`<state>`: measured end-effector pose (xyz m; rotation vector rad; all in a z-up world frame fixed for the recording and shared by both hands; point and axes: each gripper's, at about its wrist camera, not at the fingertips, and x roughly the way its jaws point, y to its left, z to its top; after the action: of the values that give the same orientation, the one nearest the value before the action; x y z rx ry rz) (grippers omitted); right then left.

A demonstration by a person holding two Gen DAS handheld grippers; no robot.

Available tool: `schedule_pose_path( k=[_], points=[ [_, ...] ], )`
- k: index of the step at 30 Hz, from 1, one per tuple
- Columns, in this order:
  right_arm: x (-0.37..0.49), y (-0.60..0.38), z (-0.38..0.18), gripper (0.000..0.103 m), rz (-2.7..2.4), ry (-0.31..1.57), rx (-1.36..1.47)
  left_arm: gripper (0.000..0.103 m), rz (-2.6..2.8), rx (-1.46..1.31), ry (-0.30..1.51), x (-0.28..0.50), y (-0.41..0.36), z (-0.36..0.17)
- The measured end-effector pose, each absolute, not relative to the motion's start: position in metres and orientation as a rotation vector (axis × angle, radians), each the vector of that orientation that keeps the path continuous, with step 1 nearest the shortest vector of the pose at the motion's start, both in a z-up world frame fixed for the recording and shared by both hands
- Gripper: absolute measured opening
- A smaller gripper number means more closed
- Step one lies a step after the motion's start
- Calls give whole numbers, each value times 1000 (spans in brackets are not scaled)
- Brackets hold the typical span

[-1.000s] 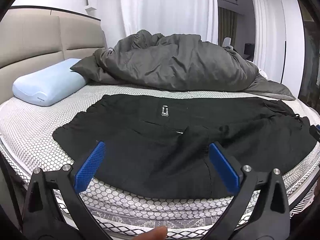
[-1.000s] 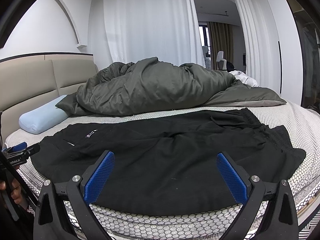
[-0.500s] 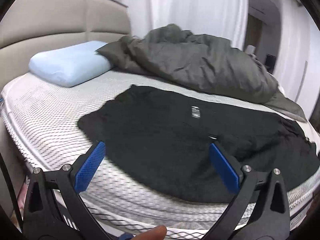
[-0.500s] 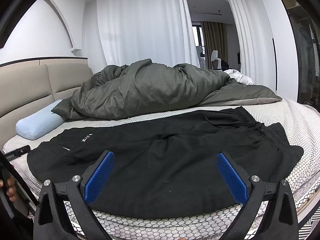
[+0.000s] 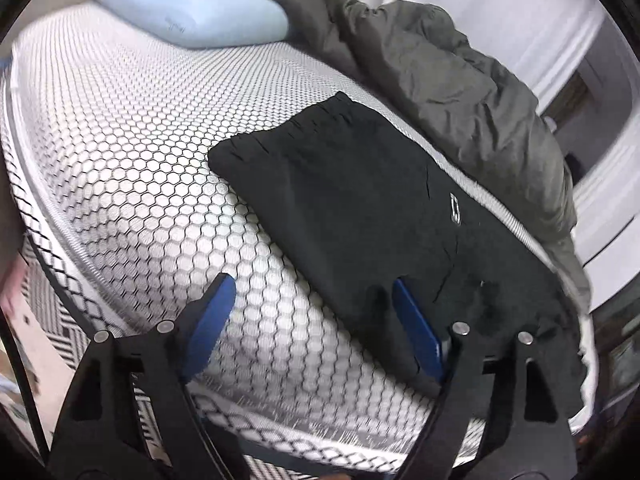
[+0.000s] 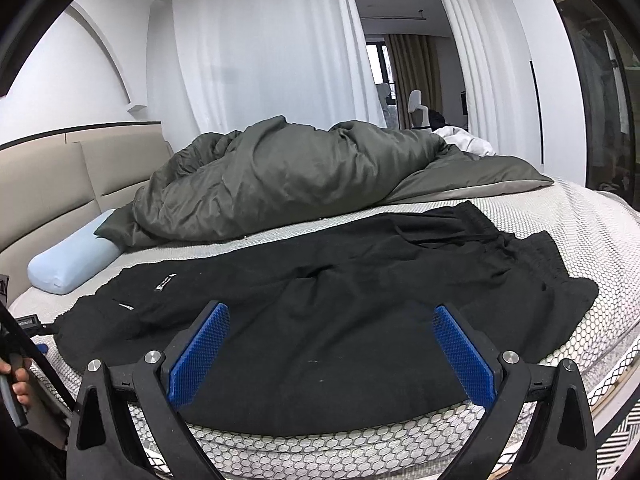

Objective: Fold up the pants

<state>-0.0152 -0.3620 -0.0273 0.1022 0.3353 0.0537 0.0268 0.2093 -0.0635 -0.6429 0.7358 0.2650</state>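
Note:
Black pants lie spread flat across the bed, waistband at the right, leg ends at the left. In the left wrist view the pants run from the leg cuffs at centre toward the right. My left gripper is open and empty, low over the mattress edge beside the near leg, its right finger over the cloth's edge. My right gripper is open and empty, hovering over the near edge of the pants' middle.
A bunched grey duvet lies behind the pants. A light blue pillow sits by the beige headboard. The mattress has a white honeycomb cover. White curtains hang behind the bed.
My left gripper has swung left and tilted down toward the leg end of the pants, coming close to the mattress. My right gripper has barely moved. The pants lie as before.

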Motion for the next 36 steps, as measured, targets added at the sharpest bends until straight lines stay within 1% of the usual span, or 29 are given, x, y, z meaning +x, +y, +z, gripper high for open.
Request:
schedule_pose_path(
  k=[3,6,7,8,9,10,11,13,14,18,22,25,27,28,29,30,31,32,33,34,35,36],
  points=[
    [-12,-364,-29,103,54,347,108,75,270,-721,735,41,228,-70],
    [-11,-363,-29,103,51,349,97,63,317,-766,745,59,241,-76],
    [-11,-363,-29,103,49,348,92,55,335,-765,745,64,244,-76],
    [-11,-362,-30,103,48,348,89,45,354,-766,743,68,248,-78],
    [-11,-361,-30,103,48,349,88,38,365,-769,741,71,247,-77],
    [-11,-360,-30,103,48,351,86,23,373,-774,736,72,249,-78],
    [-11,-360,-30,103,47,352,84,11,372,-780,724,71,251,-79],
    [-11,-360,-31,103,46,353,86,4,366,-788,702,68,253,-78],
    [-11,-360,-31,103,46,354,87,3,369,-795,668,61,256,-75],
    [-11,-360,-31,103,40,352,83,3,402,-811,587,41,262,-64],
    [-10,-361,-33,103,27,364,80,4,460,-813,605,33,267,-69],
    [-9,-365,-34,103,19,379,90,7,498,-763,638,32,263,-67],
    [-8,-368,-34,103,15,382,98,14,536,-706,619,27,253,-57],
    [-7,-370,-34,103,12,382,103,24,545,-674,591,22,247,-50],
    [-8,-372,-34,103,8,382,109,41,549,-643,563,18,239,-42],
    [-8,-374,-34,103,4,383,115,51,537,-612,526,12,228,-32],
    [-7,-375,-34,103,1,386,120,68,516,-584,498,7,216,-24],
    [-6,-376,-34,103,0,389,124,78,484,-552,477,5,203,-16],
    [-6,-378,-33,103,-3,390,127,82,435,-508,467,7,186,-8],
    [-7,-380,-32,103,-6,387,132,89,389,-468,468,9,172,-3],
    [-7,-384,-29,103,-11,383,136,99,323,-412,485,17,151,2],
    [-10,-392,-26,103,-24,372,139,102,277,-380,499,23,136,3]
  ],
)
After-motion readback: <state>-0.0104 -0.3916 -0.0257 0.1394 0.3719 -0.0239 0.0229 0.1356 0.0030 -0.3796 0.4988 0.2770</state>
